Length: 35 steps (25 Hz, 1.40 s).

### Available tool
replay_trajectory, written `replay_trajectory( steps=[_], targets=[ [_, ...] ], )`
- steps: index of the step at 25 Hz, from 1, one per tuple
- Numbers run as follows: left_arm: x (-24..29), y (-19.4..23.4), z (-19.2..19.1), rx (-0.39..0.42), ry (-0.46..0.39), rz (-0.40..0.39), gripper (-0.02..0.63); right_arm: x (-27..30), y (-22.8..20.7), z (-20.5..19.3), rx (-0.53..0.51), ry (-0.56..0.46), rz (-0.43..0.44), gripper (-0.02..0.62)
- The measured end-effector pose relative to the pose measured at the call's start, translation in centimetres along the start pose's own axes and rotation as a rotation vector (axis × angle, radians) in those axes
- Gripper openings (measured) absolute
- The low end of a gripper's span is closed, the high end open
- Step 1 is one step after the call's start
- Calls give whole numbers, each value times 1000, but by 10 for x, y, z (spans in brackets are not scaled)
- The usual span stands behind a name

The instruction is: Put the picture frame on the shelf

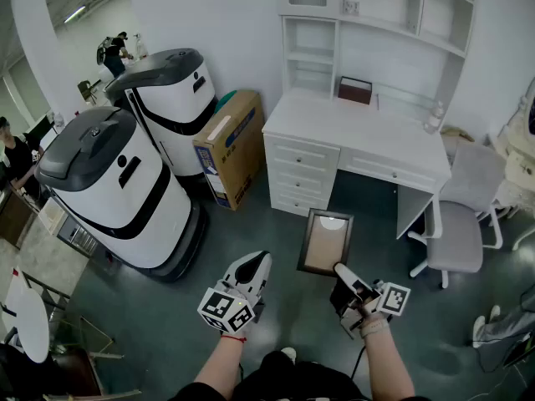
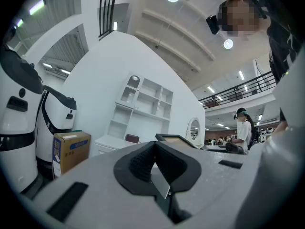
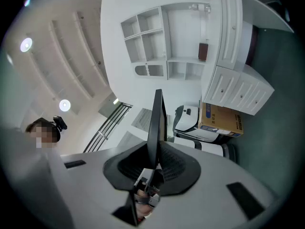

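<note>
Frame (image 1: 325, 241) sat clamped in my right fingers (image 1: 344, 274); left fingers (image 1: 251, 270) were closed, empty. Chair (image 1: 458, 228) stood beside the bench (image 1: 351, 128) under the shelf (image 1: 311, 53), box (image 1: 230, 144) opposite.

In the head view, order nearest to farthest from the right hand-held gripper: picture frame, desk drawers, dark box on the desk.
1. picture frame, gripped by the right hand-held gripper.
2. desk drawers, straight ahead.
3. dark box, at the back of the desk.

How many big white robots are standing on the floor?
2. The near robot stands at the left; the far robot stands behind it, beside the cardboard box. None seems hidden.
</note>
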<state>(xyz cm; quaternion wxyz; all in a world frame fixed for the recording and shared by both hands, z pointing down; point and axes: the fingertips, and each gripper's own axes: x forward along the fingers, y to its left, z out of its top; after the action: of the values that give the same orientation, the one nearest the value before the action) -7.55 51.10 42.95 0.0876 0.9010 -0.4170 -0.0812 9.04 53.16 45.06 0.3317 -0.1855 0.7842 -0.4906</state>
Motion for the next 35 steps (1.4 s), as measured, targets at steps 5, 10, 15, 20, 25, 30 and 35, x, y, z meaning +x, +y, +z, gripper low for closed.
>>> replay_trajectory(
  steps=[5, 10, 15, 20, 25, 30, 35],
  targets=[
    [4, 6, 1, 32, 10, 9, 6, 3, -5, 13, -56, -54, -33, 69],
    [9, 7, 3, 27, 3, 9, 6, -4, -5, 32, -157, -82, -100, 69],
    [9, 6, 2, 19, 0, 9, 6, -12, -3, 41, -381, -102, -227, 69],
    [9, 5, -4, 6, 5, 20, 6, -21, 5, 31, -583, -73, -276, 69],
    [6, 7, -13, -40, 7, 31, 6, -22, 3, 15, -596, -45, -283, 66],
    [1, 10, -24, -47, 30, 33, 6, -20, -3, 13, -578, -72, -294, 66],
    [-7, 31, -28, -45, 33, 56, 6, -15, -12, 20, -616, -113, -338, 66]
  ],
)
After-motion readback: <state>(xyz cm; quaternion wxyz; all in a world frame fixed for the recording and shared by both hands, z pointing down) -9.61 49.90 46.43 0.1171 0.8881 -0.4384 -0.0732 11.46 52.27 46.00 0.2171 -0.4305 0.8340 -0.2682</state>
